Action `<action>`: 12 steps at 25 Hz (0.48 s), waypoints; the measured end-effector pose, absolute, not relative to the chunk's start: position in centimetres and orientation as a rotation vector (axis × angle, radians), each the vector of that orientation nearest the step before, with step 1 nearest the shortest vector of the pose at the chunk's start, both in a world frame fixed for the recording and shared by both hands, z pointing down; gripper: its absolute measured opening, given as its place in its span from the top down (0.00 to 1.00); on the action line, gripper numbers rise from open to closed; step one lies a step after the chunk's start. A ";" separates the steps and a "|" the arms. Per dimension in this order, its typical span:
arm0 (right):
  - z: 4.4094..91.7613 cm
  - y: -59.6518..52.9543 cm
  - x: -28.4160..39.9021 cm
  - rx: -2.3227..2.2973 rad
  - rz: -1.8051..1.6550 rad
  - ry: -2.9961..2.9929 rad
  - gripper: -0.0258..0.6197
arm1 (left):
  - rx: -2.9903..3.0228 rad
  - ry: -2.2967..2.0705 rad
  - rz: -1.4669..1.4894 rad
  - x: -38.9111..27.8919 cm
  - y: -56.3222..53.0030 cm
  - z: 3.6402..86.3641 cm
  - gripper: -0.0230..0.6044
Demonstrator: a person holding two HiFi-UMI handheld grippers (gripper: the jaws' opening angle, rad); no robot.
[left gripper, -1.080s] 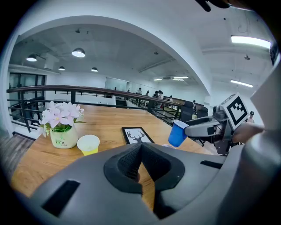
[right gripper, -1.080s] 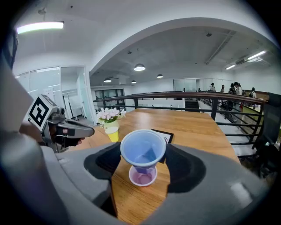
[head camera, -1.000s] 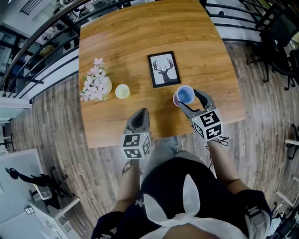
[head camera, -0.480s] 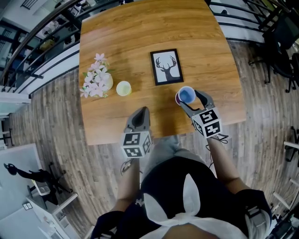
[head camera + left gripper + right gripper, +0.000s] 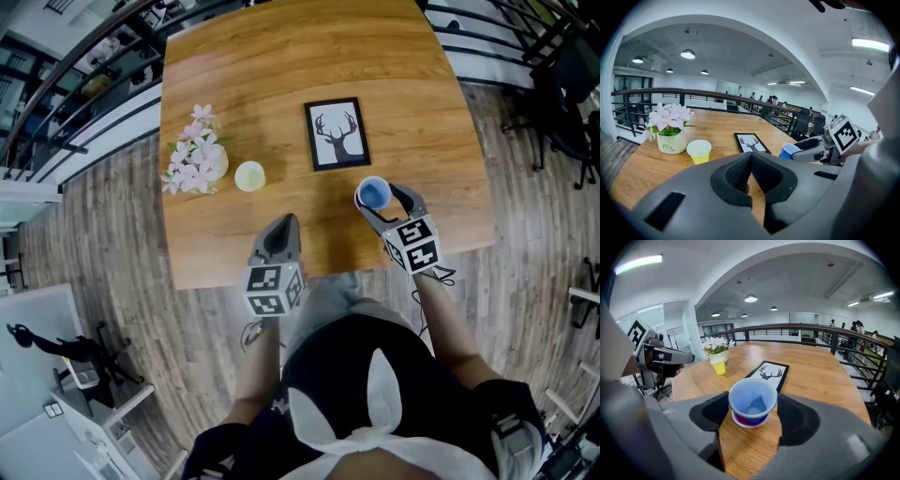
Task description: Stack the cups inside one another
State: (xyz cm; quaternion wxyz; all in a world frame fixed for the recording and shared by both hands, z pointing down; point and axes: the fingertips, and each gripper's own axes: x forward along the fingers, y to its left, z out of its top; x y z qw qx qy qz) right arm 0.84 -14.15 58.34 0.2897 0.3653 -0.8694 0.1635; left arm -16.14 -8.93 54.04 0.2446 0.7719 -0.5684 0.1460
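— Head view first?
— Left gripper point(image 5: 286, 226) over the near edge of the light wooden table point(image 5: 281, 75), jaws together. Right gripper point(image 5: 380, 197) clamped on the blue plastic cup point(image 5: 373, 192), just below the black-framed deer picture point(image 5: 337, 134). Small yellow plastic cup point(image 5: 249, 175) well apart to the left, beside the white pot of pink flowers point(image 5: 197, 165).
— And the left gripper view?
— Pads pressed together, nothing between. Yellow cup beyond them, upright, just right of the pot.
— Right gripper view?
— Pads touching both sides of the blue cup. Upright, seated in a red cup with a pale rim point(image 5: 746, 422) on the tabletop.
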 end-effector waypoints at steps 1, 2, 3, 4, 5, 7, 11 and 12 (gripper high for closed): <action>58.5 -14.2 0.8 0.971 0.438 -2.319 0.46 | 2.108 -1.552 0.399 -16.1 -9.0 54.1 0.95; 58.6 -14.2 0.8 0.968 0.441 -2.319 0.46 | 2.109 -1.552 0.400 -16.1 -9.1 54.1 0.95; 58.7 -14.2 0.8 0.963 0.444 -2.319 0.46 | 2.110 -1.553 0.400 -16.1 -9.1 54.1 0.95; 58.8 -14.2 0.7 0.958 0.449 -2.319 0.45 | 2.112 -1.553 0.400 -16.0 -9.2 54.0 0.95; 58.9 -14.1 0.7 0.952 0.453 -2.318 0.44 | 2.115 -1.553 0.400 -16.0 -9.2 53.9 0.95; 58.8 -14.0 0.7 0.944 0.455 -2.318 0.43 | 2.119 -1.556 0.398 -15.9 -9.2 53.6 0.95; 57.8 -13.9 0.9 0.950 0.441 -2.334 0.43 | 2.126 -1.572 0.388 -16.0 -9.3 52.8 0.95; 57.4 -14.0 0.9 0.956 0.437 -2.343 0.43 | 2.127 -1.576 0.385 -16.0 -9.4 52.7 0.95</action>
